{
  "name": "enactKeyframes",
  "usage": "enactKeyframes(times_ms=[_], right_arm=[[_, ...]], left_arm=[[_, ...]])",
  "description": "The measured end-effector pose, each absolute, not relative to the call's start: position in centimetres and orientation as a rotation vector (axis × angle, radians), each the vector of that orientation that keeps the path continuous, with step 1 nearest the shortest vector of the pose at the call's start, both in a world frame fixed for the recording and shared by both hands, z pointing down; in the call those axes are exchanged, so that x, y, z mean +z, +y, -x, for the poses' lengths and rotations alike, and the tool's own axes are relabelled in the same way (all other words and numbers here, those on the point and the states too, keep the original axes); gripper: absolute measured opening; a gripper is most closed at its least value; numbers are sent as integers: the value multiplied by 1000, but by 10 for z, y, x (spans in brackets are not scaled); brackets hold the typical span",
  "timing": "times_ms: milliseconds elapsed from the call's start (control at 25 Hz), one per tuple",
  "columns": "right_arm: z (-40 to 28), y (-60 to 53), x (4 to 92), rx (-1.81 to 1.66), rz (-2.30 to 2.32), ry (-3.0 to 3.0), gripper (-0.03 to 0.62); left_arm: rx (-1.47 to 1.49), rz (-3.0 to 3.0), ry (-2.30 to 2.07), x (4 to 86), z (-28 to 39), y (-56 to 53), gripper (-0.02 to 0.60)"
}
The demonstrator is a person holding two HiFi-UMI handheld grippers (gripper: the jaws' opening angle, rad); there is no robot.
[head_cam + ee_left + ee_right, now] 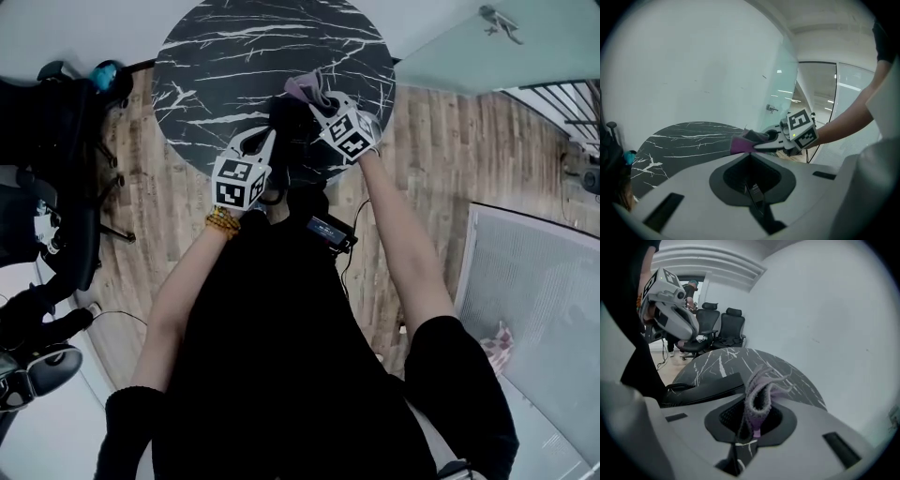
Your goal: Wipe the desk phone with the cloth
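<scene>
A black desk phone (295, 141) sits at the near edge of a round black marble table (234, 56). In the right gripper view the phone (705, 386) lies just left of the jaws, its coiled cord at its left end. My right gripper (319, 98) is shut on a purple-grey cloth (305, 88), held over the phone's far side. The cloth (761, 394) stands bunched up out of my right gripper (752, 423). My left gripper (261, 148) hovers at the phone's near left. In its own view the left gripper (752, 192) looks shut, with nothing between the jaws.
Black office chairs (726, 326) stand beyond the table, and another chair (56, 122) is at the left on the wooden floor. A glass wall (787, 89) rises behind the table. A white panel (534, 309) lies at the right.
</scene>
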State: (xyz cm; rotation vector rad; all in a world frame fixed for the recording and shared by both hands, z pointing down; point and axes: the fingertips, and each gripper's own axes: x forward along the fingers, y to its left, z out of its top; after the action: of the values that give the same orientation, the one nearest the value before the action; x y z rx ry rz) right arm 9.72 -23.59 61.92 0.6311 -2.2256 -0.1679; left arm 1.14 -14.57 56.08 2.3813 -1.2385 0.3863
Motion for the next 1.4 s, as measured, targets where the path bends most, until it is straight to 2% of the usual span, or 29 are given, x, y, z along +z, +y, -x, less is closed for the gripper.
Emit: enactKeyframes(times_ms=[280,1400], right_arm=[[-97,-212,663,-16,-540,-2189,55],[-96,-190,680,202,-521,-2240,54]], left_arm=[[406,-2390,-1219,565,-17,-144,14],[431,-2400,-1201,569,-12,-144,14]])
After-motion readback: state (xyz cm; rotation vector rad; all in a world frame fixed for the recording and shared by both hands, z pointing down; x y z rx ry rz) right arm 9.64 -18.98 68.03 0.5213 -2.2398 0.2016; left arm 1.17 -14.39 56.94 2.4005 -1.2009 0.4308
